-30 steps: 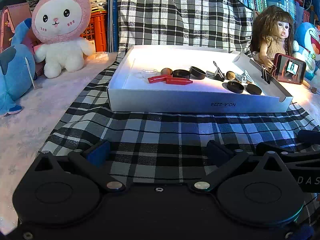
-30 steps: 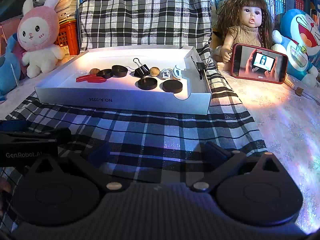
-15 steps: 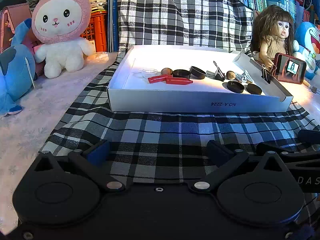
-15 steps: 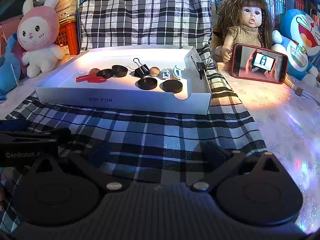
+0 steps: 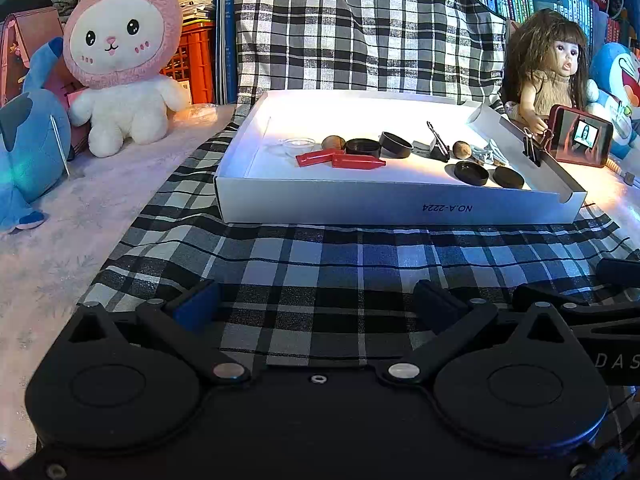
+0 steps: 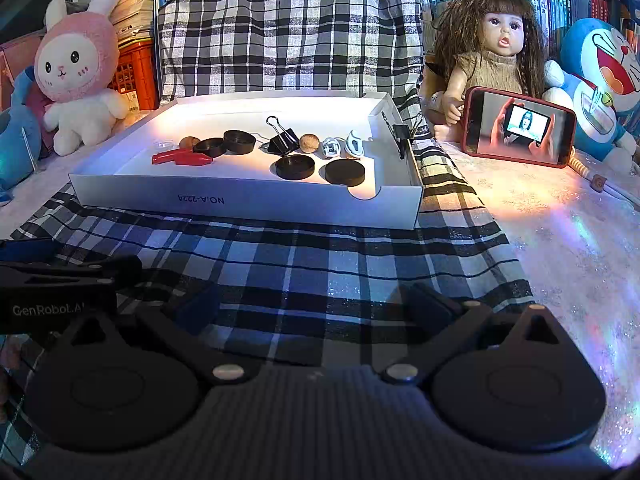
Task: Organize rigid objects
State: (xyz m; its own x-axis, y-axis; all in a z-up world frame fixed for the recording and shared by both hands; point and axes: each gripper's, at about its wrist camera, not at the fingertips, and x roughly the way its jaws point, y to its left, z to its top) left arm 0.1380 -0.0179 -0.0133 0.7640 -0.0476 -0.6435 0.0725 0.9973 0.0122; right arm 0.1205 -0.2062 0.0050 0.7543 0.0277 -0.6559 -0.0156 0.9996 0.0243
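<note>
A shallow white box (image 5: 392, 202) (image 6: 248, 200) lies on a checked cloth. Inside it are two red caps (image 5: 340, 159) (image 6: 182, 157), several black round lids (image 5: 472, 173) (image 6: 295, 168), two brown nuts (image 5: 462, 149) (image 6: 309, 143), a black binder clip (image 5: 438, 148) (image 6: 283, 140), a clear small dish (image 5: 298, 145) and white clips (image 6: 342, 146). Another binder clip (image 5: 531, 148) (image 6: 401, 134) grips the box's right wall. My left gripper (image 5: 316, 304) and right gripper (image 6: 312, 306) both stand open over the cloth, well short of the box, holding nothing.
A pink-hooded rabbit plush (image 5: 120, 64) and a blue plush (image 5: 28, 148) sit at the left. At the right are a doll (image 6: 496, 52), a propped phone (image 6: 520, 126) and a blue cat plush (image 6: 600, 84). Books and a checked backdrop stand behind.
</note>
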